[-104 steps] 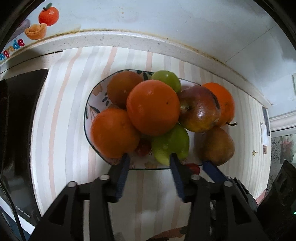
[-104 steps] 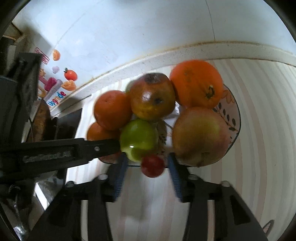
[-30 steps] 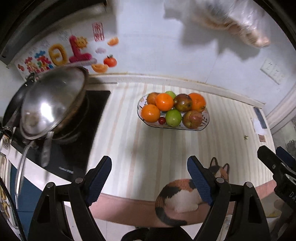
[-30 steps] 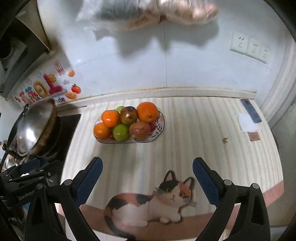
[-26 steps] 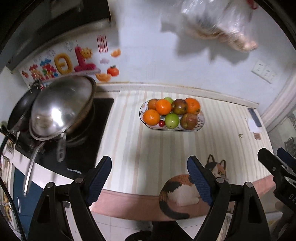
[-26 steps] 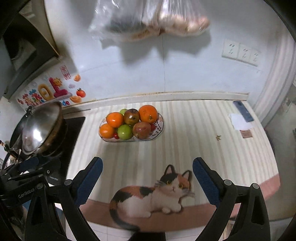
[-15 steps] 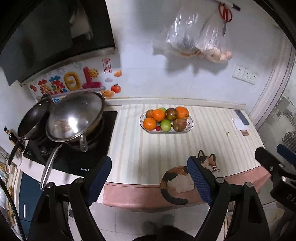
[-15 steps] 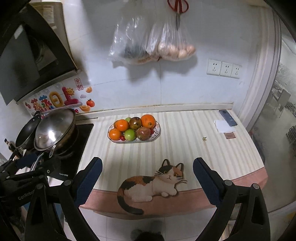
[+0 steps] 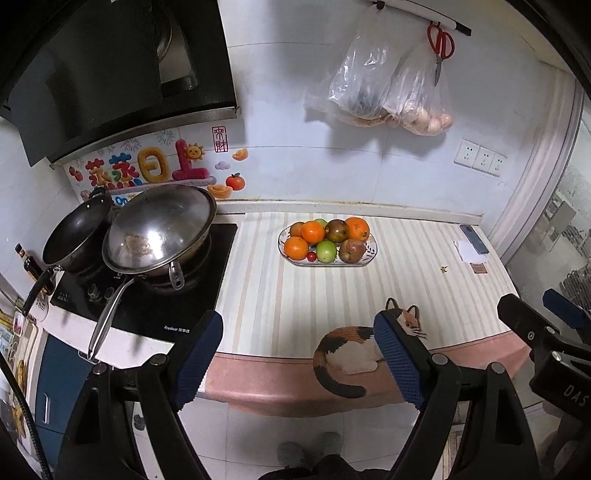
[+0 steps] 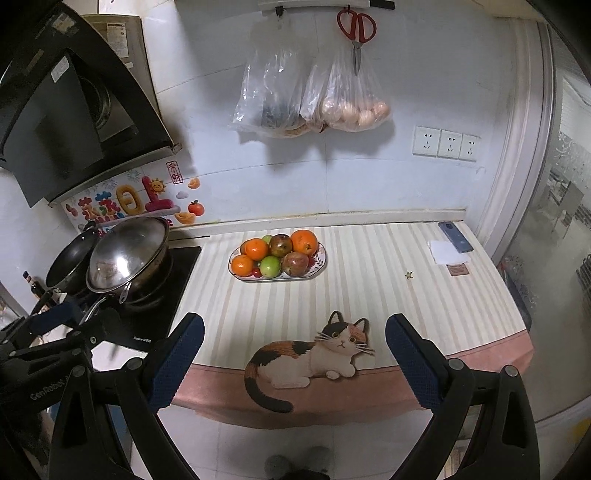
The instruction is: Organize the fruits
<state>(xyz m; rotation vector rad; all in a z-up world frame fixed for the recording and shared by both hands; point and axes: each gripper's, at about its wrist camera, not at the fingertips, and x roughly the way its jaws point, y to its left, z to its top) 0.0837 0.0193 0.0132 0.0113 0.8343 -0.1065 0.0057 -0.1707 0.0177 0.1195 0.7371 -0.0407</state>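
Observation:
A patterned oval plate (image 9: 372, 252) sits on the striped counter near the back wall, piled with oranges (image 9: 312, 232), a green apple (image 9: 326, 251), reddish apples (image 9: 352, 250) and a small red fruit (image 9: 312, 256). It also shows in the right wrist view (image 10: 320, 265). My left gripper (image 9: 297, 328) is open and empty, well back from the counter's front edge. My right gripper (image 10: 293, 332) is open and empty too, over the floor in front of the counter.
A steel wok (image 9: 160, 230) and a black pan (image 9: 75, 234) sit on the black cooktop (image 9: 147, 306) at left. A cat picture (image 10: 314, 350) marks the counter's front. A phone (image 10: 455, 231) and papers lie at right. Bags (image 10: 314, 99) and scissors (image 10: 356, 26) hang on the wall.
Both grippers have pulled far back and up from the fruit plate, and opened wide. The plate has shrunk in view; the whole counter, stove and wall now show.

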